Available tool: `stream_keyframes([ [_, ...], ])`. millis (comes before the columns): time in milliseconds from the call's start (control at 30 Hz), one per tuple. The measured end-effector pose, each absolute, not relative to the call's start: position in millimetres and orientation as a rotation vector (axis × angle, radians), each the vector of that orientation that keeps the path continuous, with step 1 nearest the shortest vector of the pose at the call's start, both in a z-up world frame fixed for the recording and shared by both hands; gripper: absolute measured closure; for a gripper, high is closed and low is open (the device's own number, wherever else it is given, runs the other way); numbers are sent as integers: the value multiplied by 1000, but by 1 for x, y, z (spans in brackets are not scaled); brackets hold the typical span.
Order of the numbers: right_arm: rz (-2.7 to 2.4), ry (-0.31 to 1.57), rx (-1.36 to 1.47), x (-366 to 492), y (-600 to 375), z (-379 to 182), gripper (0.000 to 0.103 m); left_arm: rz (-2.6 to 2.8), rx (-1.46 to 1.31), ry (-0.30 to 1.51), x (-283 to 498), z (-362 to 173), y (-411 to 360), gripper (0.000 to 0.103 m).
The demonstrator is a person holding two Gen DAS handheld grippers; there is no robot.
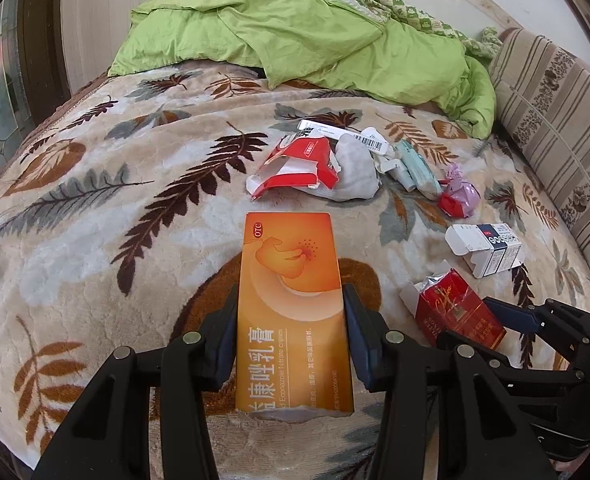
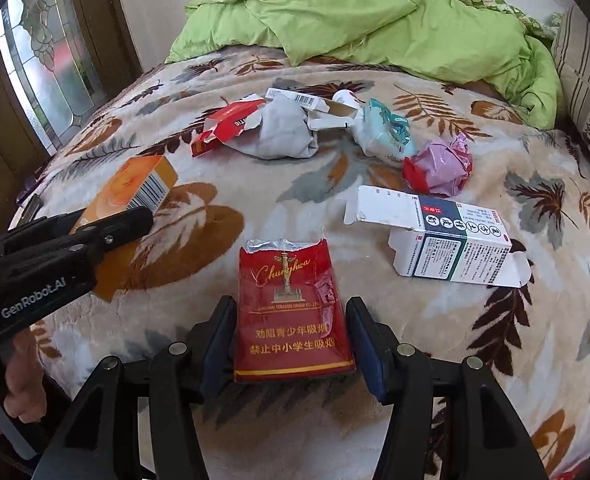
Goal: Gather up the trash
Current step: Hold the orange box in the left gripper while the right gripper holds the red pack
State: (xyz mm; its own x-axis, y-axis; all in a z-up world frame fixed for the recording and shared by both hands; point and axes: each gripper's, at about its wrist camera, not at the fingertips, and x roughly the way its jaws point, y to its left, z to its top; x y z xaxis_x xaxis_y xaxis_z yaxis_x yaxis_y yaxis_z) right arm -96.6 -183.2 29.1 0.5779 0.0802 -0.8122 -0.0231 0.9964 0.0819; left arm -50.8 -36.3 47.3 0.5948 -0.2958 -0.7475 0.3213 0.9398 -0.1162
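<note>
My left gripper is shut on an orange medicine box, its pads pressing both long sides; the box also shows in the right wrist view. My right gripper is shut on a red cigarette pack with torn foil at its top; the pack also shows in the left wrist view. More trash lies farther on the bed: a white and blue open carton, a crumpled purple and red wrapper, a teal packet, a grey crumpled cloth and a torn red pack.
Everything lies on a leaf-patterned blanket. A green quilt is bunched at the far end. A striped cushion runs along the right side. A glass-panelled door stands at the left.
</note>
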Motion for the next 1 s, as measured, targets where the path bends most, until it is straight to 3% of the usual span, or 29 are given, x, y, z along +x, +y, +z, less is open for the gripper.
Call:
stream_keyframes([
  [200, 49, 959, 48, -96, -182, 25, 46, -366, 37, 855, -51, 47, -36, 57],
  [533, 3, 745, 85, -114, -195, 62, 46, -365, 83, 783, -62, 56, -49, 57],
  [1000, -2, 685, 135, -120, -204, 74, 46, -337, 186, 667, -75, 66, -62, 57],
])
